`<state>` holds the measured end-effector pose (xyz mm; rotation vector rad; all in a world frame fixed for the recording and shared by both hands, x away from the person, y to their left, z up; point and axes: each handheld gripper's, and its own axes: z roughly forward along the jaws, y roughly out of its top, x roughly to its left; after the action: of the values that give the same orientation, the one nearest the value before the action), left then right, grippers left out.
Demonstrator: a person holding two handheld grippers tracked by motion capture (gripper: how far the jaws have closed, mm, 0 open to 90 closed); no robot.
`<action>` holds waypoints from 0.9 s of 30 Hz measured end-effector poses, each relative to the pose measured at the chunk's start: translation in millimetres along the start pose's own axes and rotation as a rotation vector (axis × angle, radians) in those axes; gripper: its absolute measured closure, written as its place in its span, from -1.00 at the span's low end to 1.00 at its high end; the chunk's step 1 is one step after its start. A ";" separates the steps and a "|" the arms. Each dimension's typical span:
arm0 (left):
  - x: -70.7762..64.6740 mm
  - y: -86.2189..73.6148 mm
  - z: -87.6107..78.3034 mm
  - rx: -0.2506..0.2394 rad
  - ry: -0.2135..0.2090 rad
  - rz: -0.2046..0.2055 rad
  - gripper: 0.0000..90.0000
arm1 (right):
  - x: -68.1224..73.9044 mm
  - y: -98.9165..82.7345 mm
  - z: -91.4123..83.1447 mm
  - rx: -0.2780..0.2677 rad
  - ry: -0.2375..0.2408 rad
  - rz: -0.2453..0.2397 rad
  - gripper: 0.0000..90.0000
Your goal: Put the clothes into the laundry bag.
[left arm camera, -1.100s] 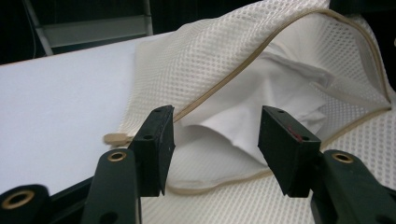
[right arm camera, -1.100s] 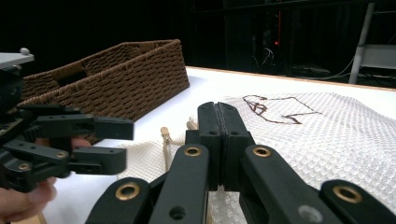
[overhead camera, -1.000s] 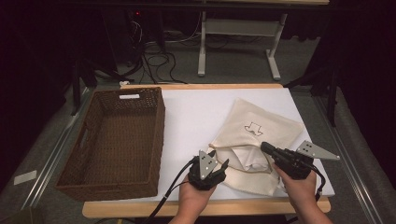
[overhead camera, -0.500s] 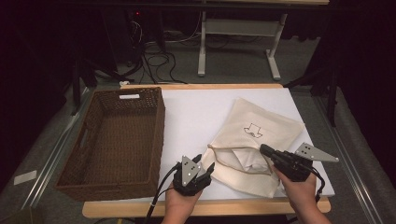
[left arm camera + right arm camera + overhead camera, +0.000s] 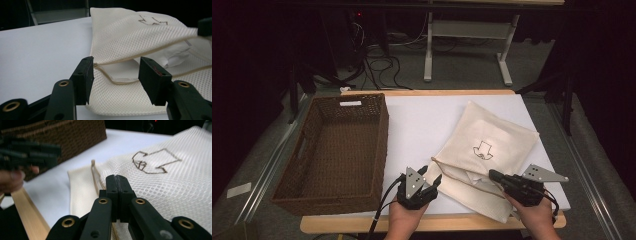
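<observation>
Count: one bag (image 5: 486, 159), one basket (image 5: 334, 150), one table (image 5: 422, 120), two grippers.

Bag: cream mesh, lies flat on the white table, right half, well apart from the basket. One dark line drawing on its upper face. Its mouth faces the near edge and gapes; a pale cord runs along each lip, and white cloth shows inside the opening.

Basket: brown wicker, rectangular, on the left side of the table, with one white label on its far wall.

Left gripper (image 5: 432, 176): held near the front edge, between basket and bag. Jaws stand apart and bracket the near corner of the bag mouth. In the left gripper view the left jaw sits just beside the cord end; whether it touches I cannot tell. Pads do not press the cloth.

Right gripper (image 5: 492, 174): jaws together, pinched on the upper lip of the bag at the mouth, lifting that edge clear of the lower layer.
</observation>
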<state>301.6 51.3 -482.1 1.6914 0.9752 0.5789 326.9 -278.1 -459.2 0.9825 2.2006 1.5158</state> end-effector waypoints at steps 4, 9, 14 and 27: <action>-0.3 1.7 1.2 -0.010 -0.008 -0.001 0.03 | 3.2 -7.9 5.4 0.051 0.004 -0.009 1.00; 0.1 3.0 2.6 -0.010 -0.015 0.002 0.02 | 3.8 -16.1 14.5 0.111 0.014 0.001 1.00; -0.2 4.7 2.7 -0.017 -0.025 -0.011 0.01 | 2.9 -24.9 24.4 0.180 0.008 -0.006 1.00; 2.5 2.8 5.0 0.004 -0.010 -0.007 0.00 | 0.9 -35.7 40.8 0.306 -0.009 -0.021 0.99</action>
<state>307.7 50.2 -481.4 1.6921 0.9752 0.5632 337.0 -256.4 -507.8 1.0447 2.4766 1.1842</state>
